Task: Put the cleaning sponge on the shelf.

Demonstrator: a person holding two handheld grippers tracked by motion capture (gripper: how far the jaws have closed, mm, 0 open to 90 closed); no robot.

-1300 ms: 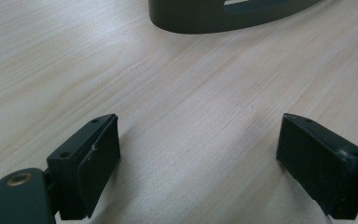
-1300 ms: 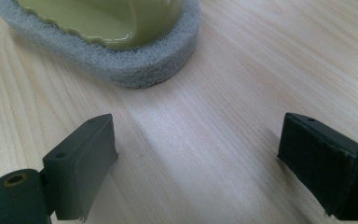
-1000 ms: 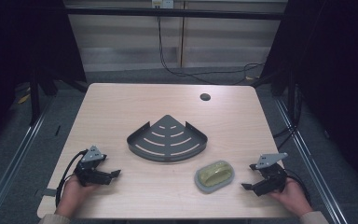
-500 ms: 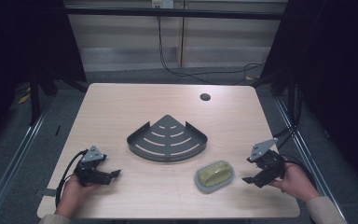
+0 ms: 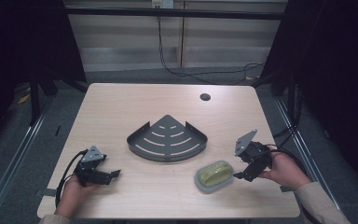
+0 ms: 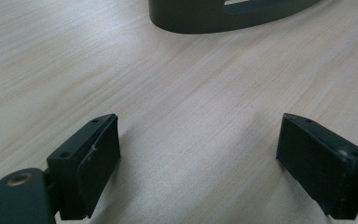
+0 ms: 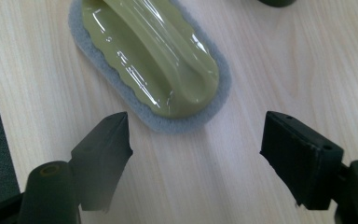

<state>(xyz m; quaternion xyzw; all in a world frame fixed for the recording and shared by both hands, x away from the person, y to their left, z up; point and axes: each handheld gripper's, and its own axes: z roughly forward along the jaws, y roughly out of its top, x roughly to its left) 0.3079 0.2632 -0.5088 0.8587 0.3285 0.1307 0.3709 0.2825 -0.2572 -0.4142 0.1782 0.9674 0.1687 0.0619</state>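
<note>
At the middle of the pale wood counter (image 5: 121, 107) sits a dark fan-shaped slotted tray (image 5: 167, 139), its point toward twelve o'clock. Toward five o'clock from it, near the front edge, lies a scrubbing pad (image 5: 214, 176) with a glossy olive-green handle on a grey sponge base. The right gripper (image 5: 240, 173) is held just beside the pad at its three o'clock side, fingers (image 7: 101, 154) spread wide with the pad's near end lying just ahead of them, untouched. The left gripper (image 5: 113, 174) rests low at seven o'clock on the counter, fingers (image 6: 86, 158) wide apart over bare wood, the tray's rim ahead. A small dark hole (image 5: 205, 97) marks the counter at one o'clock.
</note>
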